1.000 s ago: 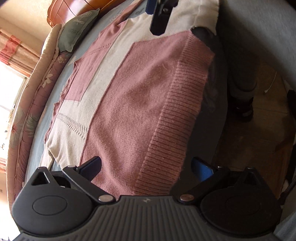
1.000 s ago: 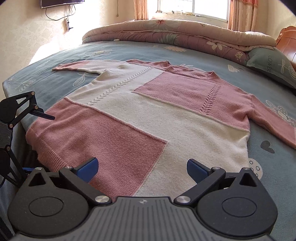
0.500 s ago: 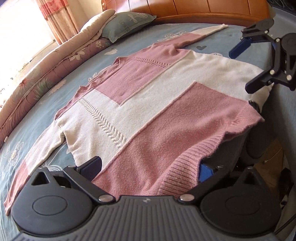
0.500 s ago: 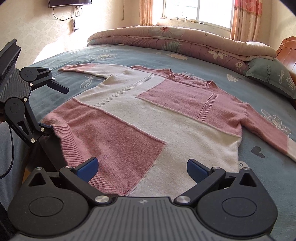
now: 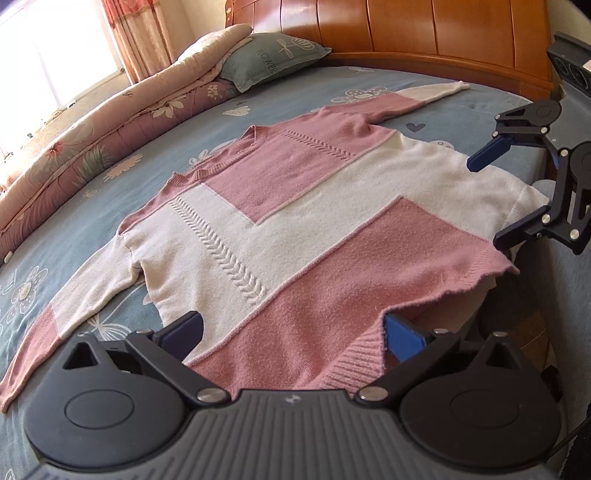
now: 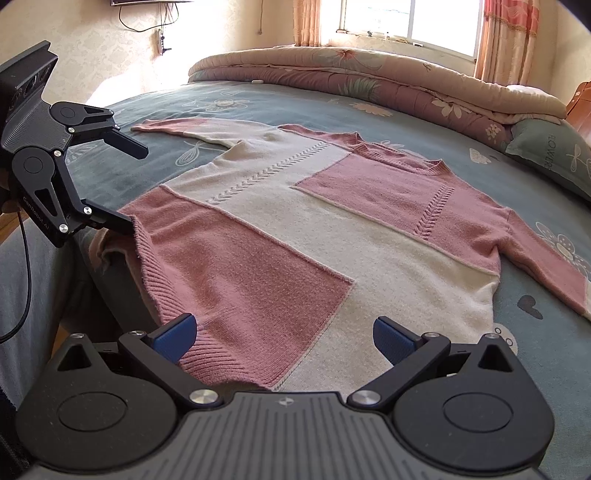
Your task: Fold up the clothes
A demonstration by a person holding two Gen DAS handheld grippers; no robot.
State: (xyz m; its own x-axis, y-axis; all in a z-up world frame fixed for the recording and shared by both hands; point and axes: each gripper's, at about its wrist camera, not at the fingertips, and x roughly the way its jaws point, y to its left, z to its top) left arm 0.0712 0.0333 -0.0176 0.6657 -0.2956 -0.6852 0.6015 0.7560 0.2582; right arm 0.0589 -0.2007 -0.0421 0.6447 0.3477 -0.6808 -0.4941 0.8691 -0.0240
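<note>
A pink and cream sweater (image 5: 295, 229) lies face up and spread flat on the blue floral bed sheet (image 5: 258, 99), both sleeves stretched out. Its ribbed hem (image 5: 354, 362) reaches the near bed edge. My left gripper (image 5: 291, 332) is open at the pink hem corner, with the knit between its fingers and the right pad partly under the raised edge. In the right wrist view the sweater (image 6: 332, 236) fills the middle, and my right gripper (image 6: 284, 336) stands open over the hem where pink meets cream. The left gripper (image 6: 129, 186) shows there too, its lower finger touching the hem corner.
A rolled floral quilt (image 5: 92, 136) runs along the far side of the bed under a curtained window (image 6: 406, 22). A grey-green pillow (image 5: 269, 59) leans at the wooden headboard (image 5: 424, 26). Grey fabric (image 6: 33, 280) hangs beside the near bed edge.
The left gripper has swung from looking down the bed's side to facing across the sweater, now at the pink hem corner. That corner, which hung over the edge, is raised. The right gripper moved in slightly.
</note>
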